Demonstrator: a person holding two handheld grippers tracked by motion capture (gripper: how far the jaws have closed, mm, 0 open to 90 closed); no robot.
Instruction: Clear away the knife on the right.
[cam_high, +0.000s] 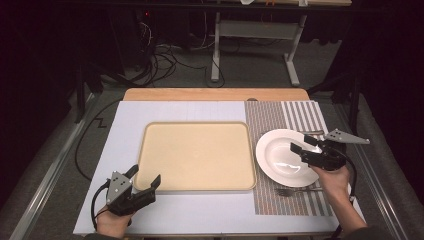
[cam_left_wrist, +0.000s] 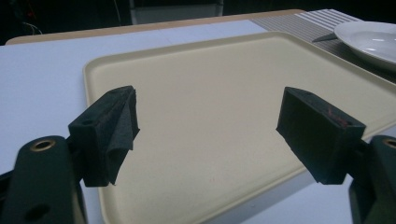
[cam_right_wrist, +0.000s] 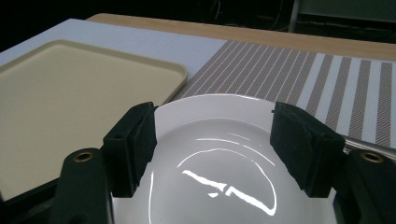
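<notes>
A white plate (cam_high: 278, 159) rests on a striped placemat (cam_high: 300, 116) at the table's right. My right gripper (cam_high: 302, 144) hangs over the plate's right part, open, with nothing between its jaws. In the right gripper view, the right gripper (cam_right_wrist: 212, 140) frames the shiny plate (cam_right_wrist: 210, 172) below it. A bare beige tray (cam_high: 197, 155) lies in the middle of the table. My left gripper (cam_high: 145, 176) stands open at the tray's near left corner. In the left gripper view, the left gripper (cam_left_wrist: 208, 126) points across the tray (cam_left_wrist: 210, 70), holding nothing.
A fork (cam_high: 295, 191) lies on the placemat just in front of the plate. Another utensil (cam_high: 312, 132) lies behind the plate's right rim. A white sheet (cam_high: 125, 120) covers the wooden tabletop (cam_high: 215, 94). Cables and a desk frame stand on the floor beyond.
</notes>
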